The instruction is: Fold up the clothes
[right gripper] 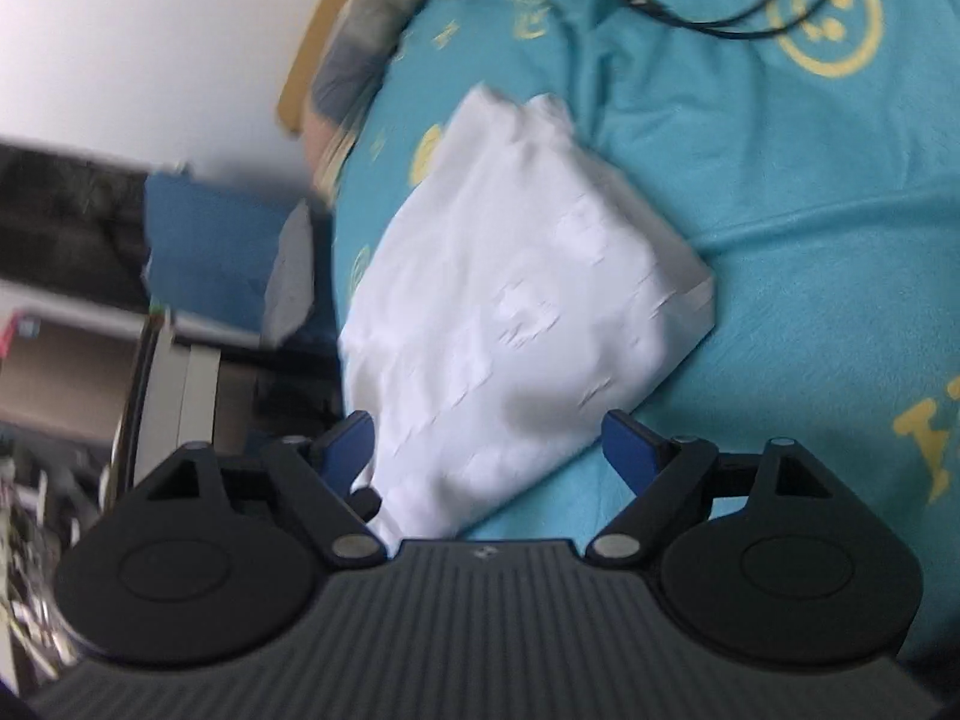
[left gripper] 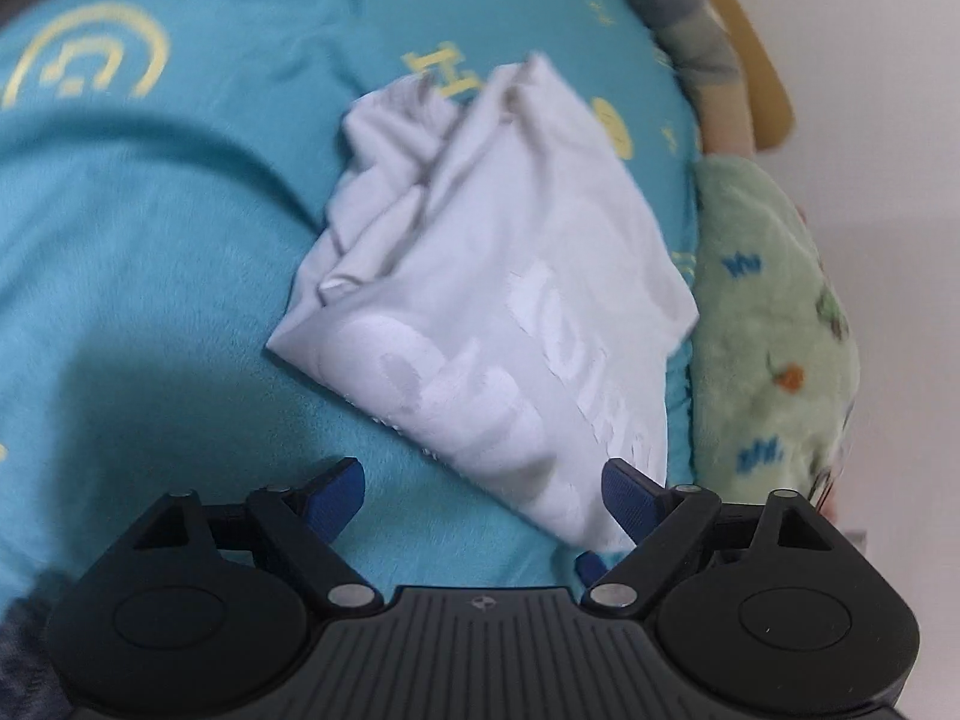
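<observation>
A white garment (left gripper: 492, 276) with pale lettering lies folded into a rough rectangle on a teal bedsheet (left gripper: 168, 252). Its far end is bunched in creases. My left gripper (left gripper: 483, 495) is open, its blue fingertips (left gripper: 342, 492) spread just above the garment's near corner, holding nothing. In the right wrist view the same garment (right gripper: 516, 312) lies close in front of my right gripper (right gripper: 489, 450), which is open with the cloth's near edge between its spread fingers. Both views are motion-blurred.
A green patterned blanket (left gripper: 774, 324) lies beside the garment at the bed's edge. A wooden headboard (left gripper: 750, 60) and white wall stand behind. A black cable (right gripper: 708, 12) lies on the teal sheet (right gripper: 810, 210). Off the bed are a blue box (right gripper: 210, 246) and shelves (right gripper: 90, 372).
</observation>
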